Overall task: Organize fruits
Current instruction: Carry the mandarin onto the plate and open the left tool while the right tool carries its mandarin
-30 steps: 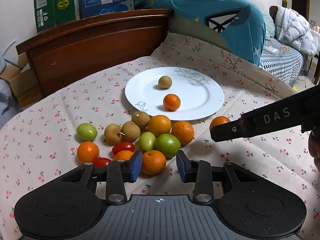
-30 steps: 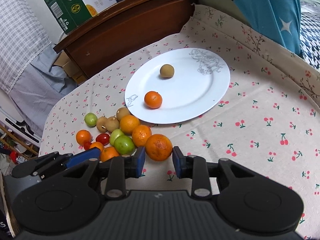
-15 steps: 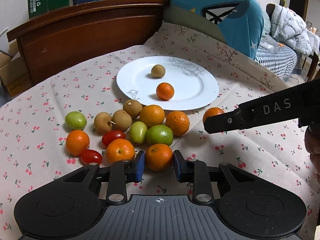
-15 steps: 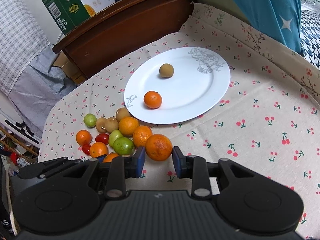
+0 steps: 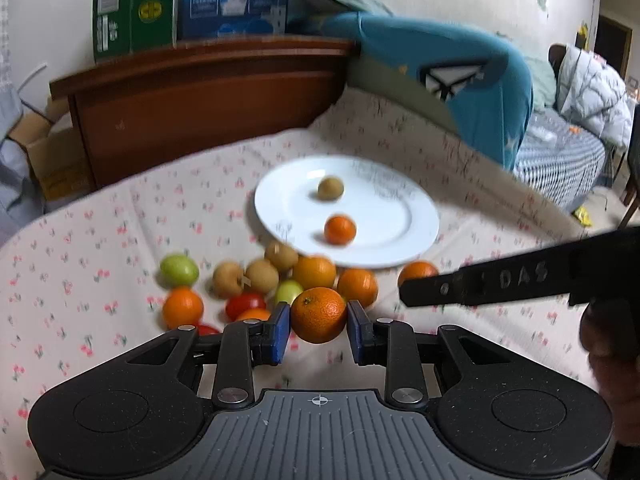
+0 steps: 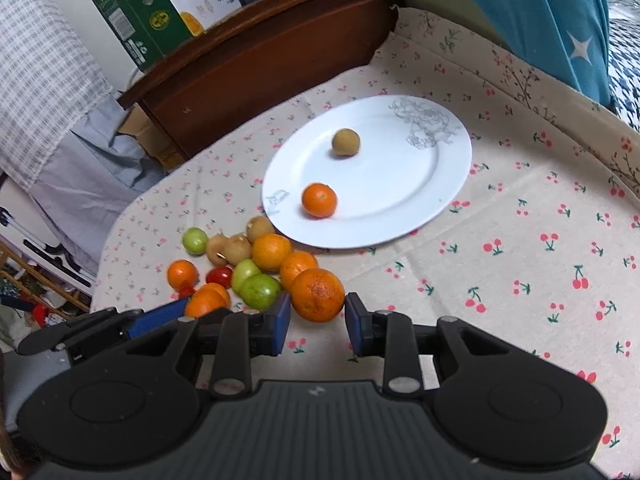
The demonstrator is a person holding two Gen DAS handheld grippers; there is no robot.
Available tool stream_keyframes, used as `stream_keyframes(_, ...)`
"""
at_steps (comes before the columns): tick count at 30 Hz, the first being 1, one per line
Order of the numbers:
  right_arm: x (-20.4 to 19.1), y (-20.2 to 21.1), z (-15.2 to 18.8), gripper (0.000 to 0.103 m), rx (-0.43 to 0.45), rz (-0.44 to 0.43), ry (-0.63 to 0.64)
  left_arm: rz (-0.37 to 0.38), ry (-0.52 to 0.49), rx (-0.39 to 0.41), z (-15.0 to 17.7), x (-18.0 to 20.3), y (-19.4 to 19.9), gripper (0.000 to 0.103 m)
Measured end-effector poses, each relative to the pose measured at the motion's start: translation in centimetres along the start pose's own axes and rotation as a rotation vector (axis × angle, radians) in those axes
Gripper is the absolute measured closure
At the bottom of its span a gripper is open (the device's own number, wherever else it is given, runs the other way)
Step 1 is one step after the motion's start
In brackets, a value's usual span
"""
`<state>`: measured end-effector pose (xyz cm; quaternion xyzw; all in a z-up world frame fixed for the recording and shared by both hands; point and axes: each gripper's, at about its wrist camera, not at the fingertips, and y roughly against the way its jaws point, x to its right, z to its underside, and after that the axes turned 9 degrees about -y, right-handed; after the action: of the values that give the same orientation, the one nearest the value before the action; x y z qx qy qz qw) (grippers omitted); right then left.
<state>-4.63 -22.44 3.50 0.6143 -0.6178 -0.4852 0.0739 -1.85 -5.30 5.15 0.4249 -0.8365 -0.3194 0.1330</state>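
My left gripper (image 5: 318,318) is shut on an orange (image 5: 318,314), held a little above the cherry-print cloth in front of the fruit pile (image 5: 264,280). My right gripper (image 6: 316,314) is shut on another orange (image 6: 317,294) at the pile's right end. In the left wrist view that orange (image 5: 418,274) shows at the tip of the right gripper's black finger (image 5: 480,284). Behind the pile stands a white plate (image 5: 384,216) (image 6: 400,184) with a small orange (image 6: 319,200) and a brown fruit (image 6: 346,142) on it.
The pile (image 6: 240,260) holds green fruits, brown round fruits, oranges and red tomatoes. A wooden headboard (image 5: 200,100) with cartons on top runs behind the cloth. A blue cushion (image 5: 460,80) lies at the back right. The cloth drops off at the left edge.
The left gripper's jaws closed on the orange in front of the pile and lifted it off the cloth. The right gripper kept still with its orange.
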Motion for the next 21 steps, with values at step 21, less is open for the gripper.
stream_keyframes(21,-0.8,-0.1,-5.0,0.073,0.054,0.003,0.093,0.041,0.037,0.012,-5.4,-3.1,-2.1,0.075)
